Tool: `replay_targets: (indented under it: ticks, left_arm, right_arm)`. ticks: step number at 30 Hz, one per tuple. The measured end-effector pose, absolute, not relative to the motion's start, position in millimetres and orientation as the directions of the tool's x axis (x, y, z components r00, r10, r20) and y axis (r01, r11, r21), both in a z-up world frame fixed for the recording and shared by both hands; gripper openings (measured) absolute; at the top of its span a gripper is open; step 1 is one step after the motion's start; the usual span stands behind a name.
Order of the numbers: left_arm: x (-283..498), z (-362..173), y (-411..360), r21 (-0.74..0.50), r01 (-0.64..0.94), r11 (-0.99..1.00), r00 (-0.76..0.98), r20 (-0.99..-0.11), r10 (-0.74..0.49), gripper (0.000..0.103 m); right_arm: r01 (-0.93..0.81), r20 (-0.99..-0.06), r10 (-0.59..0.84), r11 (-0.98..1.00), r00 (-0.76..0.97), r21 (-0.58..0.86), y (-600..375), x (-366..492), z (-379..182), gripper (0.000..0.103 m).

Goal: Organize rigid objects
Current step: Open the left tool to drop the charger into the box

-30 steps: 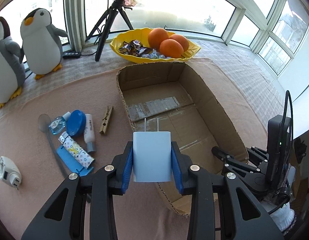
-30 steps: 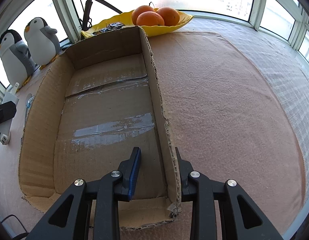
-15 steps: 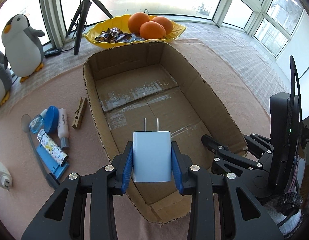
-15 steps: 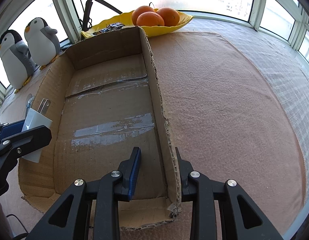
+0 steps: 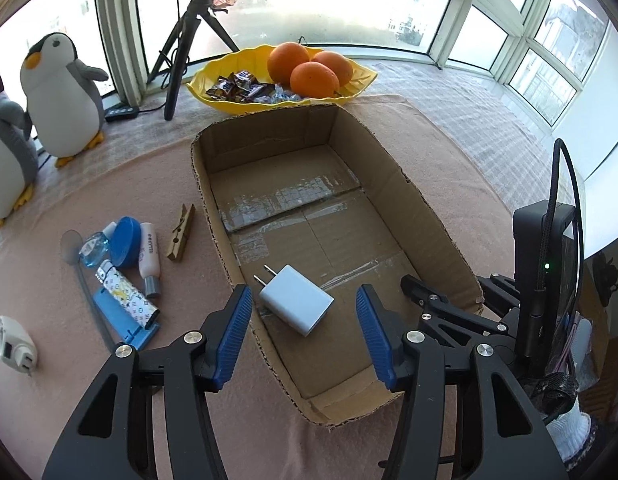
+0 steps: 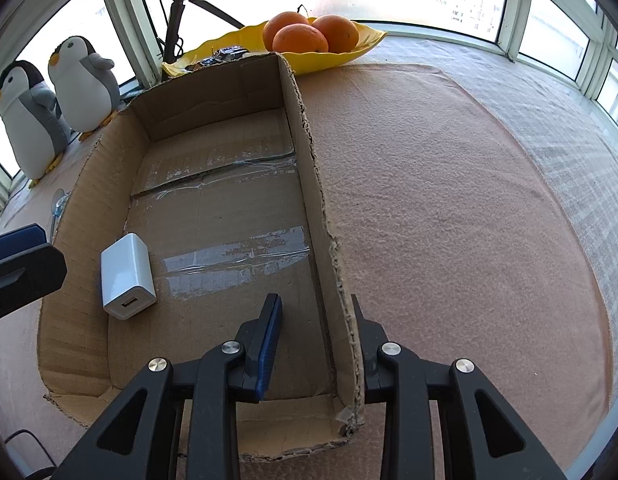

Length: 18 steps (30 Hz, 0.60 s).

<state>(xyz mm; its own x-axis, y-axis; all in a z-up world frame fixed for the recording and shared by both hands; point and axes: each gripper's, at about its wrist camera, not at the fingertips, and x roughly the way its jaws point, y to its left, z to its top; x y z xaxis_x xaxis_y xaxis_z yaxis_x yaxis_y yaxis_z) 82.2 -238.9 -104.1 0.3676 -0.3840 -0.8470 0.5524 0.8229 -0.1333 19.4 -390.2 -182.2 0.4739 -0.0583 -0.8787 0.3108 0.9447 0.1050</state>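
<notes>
A white wall charger [image 5: 297,304] lies on its side on the floor of the open cardboard box [image 5: 421,200], near the left wall, prongs pointing away. My left gripper [image 5: 303,290] hovers above it with its jaws opening; the blue pads stand clear of the charger. In the right wrist view the charger [image 6: 127,276] rests at the box's near left, with one left finger [image 6: 25,256] at the frame edge. My right gripper [image 6: 315,300] is shut on the right wall of the box [image 6: 305,140].
Left of the box lie a wooden clothespin [image 5: 181,233], a blue-capped jar [image 5: 125,236], a small tube [image 5: 149,256], a patterned lighter [image 5: 125,296] and a white plug adapter [image 5: 15,344]. Behind stand a yellow bowl [image 5: 361,76] with oranges, a tripod [image 5: 181,52] and two plush penguins [image 5: 61,100].
My left gripper carried the charger over the box, then its jaws spread and the charger dropped onto the box floor. The right gripper kept its hold on the box wall.
</notes>
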Motion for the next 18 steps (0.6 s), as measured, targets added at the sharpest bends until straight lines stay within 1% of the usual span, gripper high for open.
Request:
replay_targets:
  ticks: [5,9,12,18]
  left_arm:
    - [85,-93,-205,-0.151,0.504,0.85,0.397,-0.834,-0.384,0.054]
    - [88,-95,-171,-0.143,0.424,0.894,0.425,-0.84,-0.337,0.054]
    - [91,-104,-144,-0.158,0.341,0.927,0.418,-0.857,-0.3,0.054]
    - [103,-135,-103,-0.204,0.178,0.963,0.342,-0.905,-0.254,0.053]
  right_arm:
    - [0.311,-0.879,-0.058,0.945,0.474,0.105,-390,19,-183,0.028]
    - [0.31,-0.878,-0.058,0.945,0.474,0.105,-390,19,-182,0.028]
    - [0.31,-0.878,-0.058,0.945,0.475,0.105,-390,19,-183,0.028]
    - [0.31,-0.877,-0.058,0.945,0.477,0.106,-390,20,-181,0.028]
